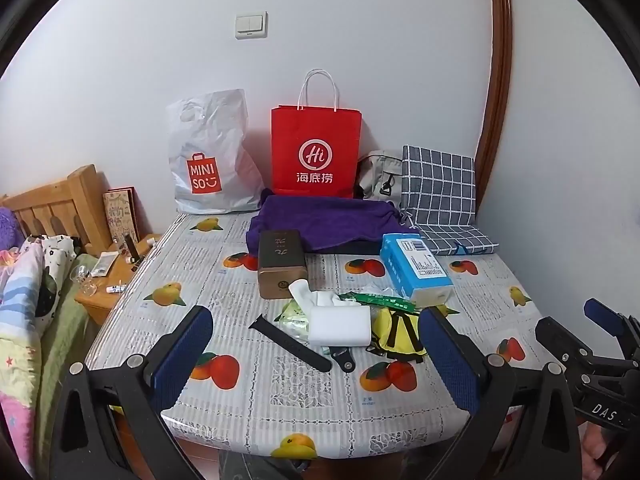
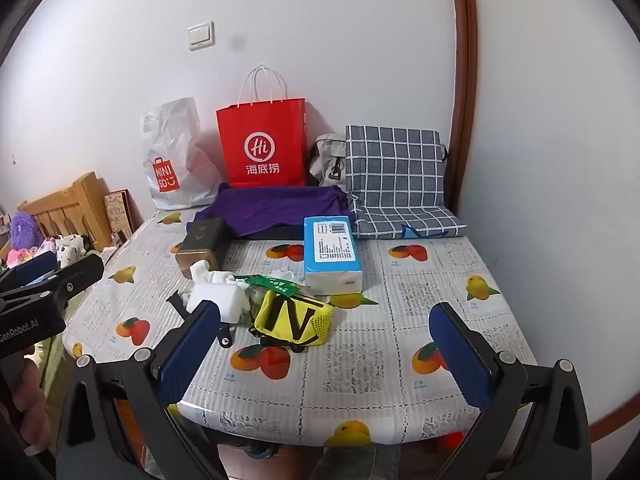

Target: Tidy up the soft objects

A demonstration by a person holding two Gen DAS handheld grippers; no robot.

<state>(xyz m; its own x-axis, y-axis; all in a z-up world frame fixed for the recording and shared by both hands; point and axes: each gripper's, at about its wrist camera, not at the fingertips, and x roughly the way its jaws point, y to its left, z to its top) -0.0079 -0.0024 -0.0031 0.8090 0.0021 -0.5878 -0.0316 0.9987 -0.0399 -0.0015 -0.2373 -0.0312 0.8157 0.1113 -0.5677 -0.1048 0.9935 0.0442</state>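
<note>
Both tongs hang spread and empty over the near edge of the table (image 1: 400,412): the left gripper (image 1: 316,360) before the central clutter, the right gripper (image 2: 324,344) with bare cloth stretching to its right. The soft things cluster mid-table: a yellow pouch (image 2: 294,316) just right of a white sponge block (image 1: 340,324), a blue tissue pack (image 2: 332,254) behind them. At the far edge against the wall stand a red paper bag (image 1: 316,148) and a white plastic bag (image 1: 208,156), contents unseen, with a purple towel (image 1: 324,220) lying in front of them.
</note>
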